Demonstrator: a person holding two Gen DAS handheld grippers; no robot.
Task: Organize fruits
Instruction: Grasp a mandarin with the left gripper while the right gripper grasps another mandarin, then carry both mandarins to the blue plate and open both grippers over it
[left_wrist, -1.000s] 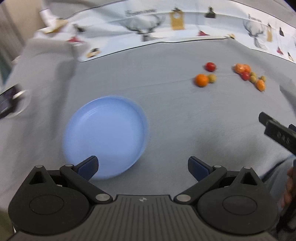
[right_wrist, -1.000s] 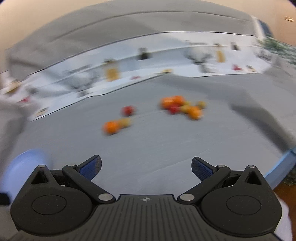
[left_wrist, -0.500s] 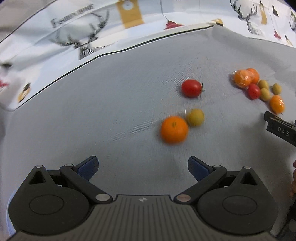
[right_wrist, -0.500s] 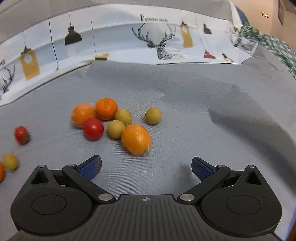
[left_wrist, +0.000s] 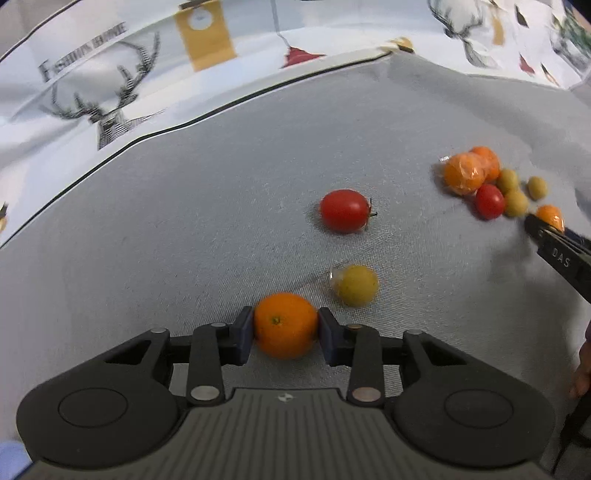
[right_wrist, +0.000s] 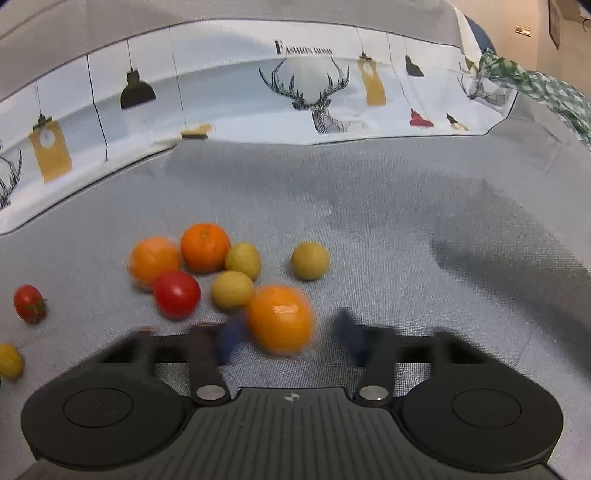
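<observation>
My left gripper (left_wrist: 284, 334) is shut on an orange (left_wrist: 285, 325) resting on the grey cloth. A yellow-green fruit (left_wrist: 356, 285) and a red tomato (left_wrist: 344, 210) lie just beyond it. In the right wrist view my right gripper (right_wrist: 286, 338) is blurred, its fingers partly closed around a wrapped orange (right_wrist: 279, 319); the left finger touches it, the right finger stands apart. Behind lie two oranges (right_wrist: 205, 246), a tomato (right_wrist: 176, 293) and three yellow-green fruits (right_wrist: 309, 259). The same cluster (left_wrist: 487, 184) shows at the right of the left wrist view.
The grey cloth (right_wrist: 406, 206) meets a white printed cloth with deer (right_wrist: 314, 92) at the back. A green checked cloth (right_wrist: 546, 88) lies far right. A bit of the blue plate (left_wrist: 11, 456) shows at the lower left edge.
Both grippers moved forward to the fruits. The left one closed on the orange. The right one's fingers closed in around the wrapped orange. The blue plate dropped out of the left view.
</observation>
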